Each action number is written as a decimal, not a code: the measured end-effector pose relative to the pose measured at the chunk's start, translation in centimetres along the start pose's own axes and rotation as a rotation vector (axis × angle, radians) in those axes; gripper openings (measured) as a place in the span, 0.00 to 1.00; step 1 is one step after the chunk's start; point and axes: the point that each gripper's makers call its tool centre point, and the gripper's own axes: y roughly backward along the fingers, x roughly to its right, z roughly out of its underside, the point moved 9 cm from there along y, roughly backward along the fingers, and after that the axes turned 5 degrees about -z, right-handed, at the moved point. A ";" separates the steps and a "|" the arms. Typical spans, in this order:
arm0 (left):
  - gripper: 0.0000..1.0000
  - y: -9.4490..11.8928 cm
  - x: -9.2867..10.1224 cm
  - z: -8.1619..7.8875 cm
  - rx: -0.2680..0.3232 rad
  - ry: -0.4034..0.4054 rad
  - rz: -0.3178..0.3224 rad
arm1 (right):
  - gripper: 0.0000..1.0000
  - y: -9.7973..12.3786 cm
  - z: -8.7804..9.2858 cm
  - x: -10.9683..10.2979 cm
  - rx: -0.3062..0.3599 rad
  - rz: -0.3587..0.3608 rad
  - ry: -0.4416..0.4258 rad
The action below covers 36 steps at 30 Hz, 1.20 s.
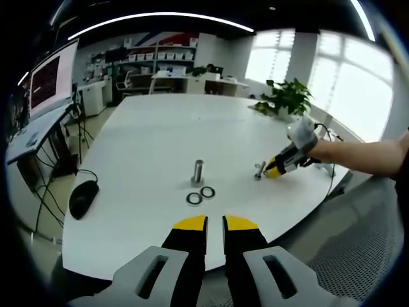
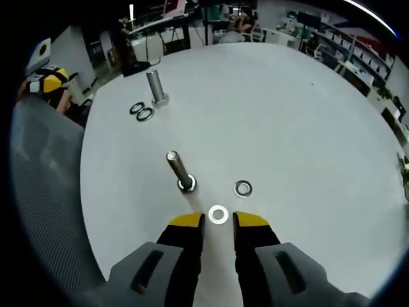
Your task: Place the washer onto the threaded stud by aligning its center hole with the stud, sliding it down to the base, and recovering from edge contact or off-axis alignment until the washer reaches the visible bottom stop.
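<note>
In the right gripper view a threaded stud (image 2: 179, 169) stands tilted on the white table (image 2: 287, 115), its base just ahead and left of my jaws. A silver washer (image 2: 218, 215) lies flat on the table at the gap between the tips of my right gripper (image 2: 218, 224), which is open and not clamped on it. A second washer (image 2: 243, 188) lies a little farther right. In the left gripper view the right gripper (image 1: 281, 165) sits beside that stud (image 1: 259, 170). My left gripper (image 1: 216, 224) hovers near the table edge, jaws slightly apart, nothing between them.
Another stud (image 1: 197, 173) stands mid-table with two dark rings (image 1: 193, 199) (image 1: 208, 192) in front of it. A black mouse (image 1: 83, 197) lies at the table's left edge and a potted plant (image 1: 291, 96) stands at the far right. A person's arm (image 1: 364, 153) reaches in.
</note>
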 end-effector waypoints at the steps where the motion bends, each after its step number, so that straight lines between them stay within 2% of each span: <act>1: 0.07 0.0 0.0 0.0 0.000 0.000 0.000 | 0.19 0.0 0.0 0.0 0.000 0.002 -0.002; 4: 0.07 0.0 0.0 0.0 -0.003 -0.002 0.001 | 0.15 0.1 0.0 0.0 -0.003 0.002 0.004; 15: 0.07 0.0 0.1 0.0 -0.006 -0.003 0.001 | 0.15 0.4 -0.2 0.0 -0.003 -0.001 0.013; 21: 0.07 0.0 0.1 0.0 -0.005 -0.003 0.001 | 0.15 1.4 -1.1 0.4 0.071 -0.008 -0.024; 36: 0.07 0.0 0.0 0.1 -0.005 -0.001 -0.002 | 0.15 2.8 -3.2 0.3 0.174 -0.022 -0.032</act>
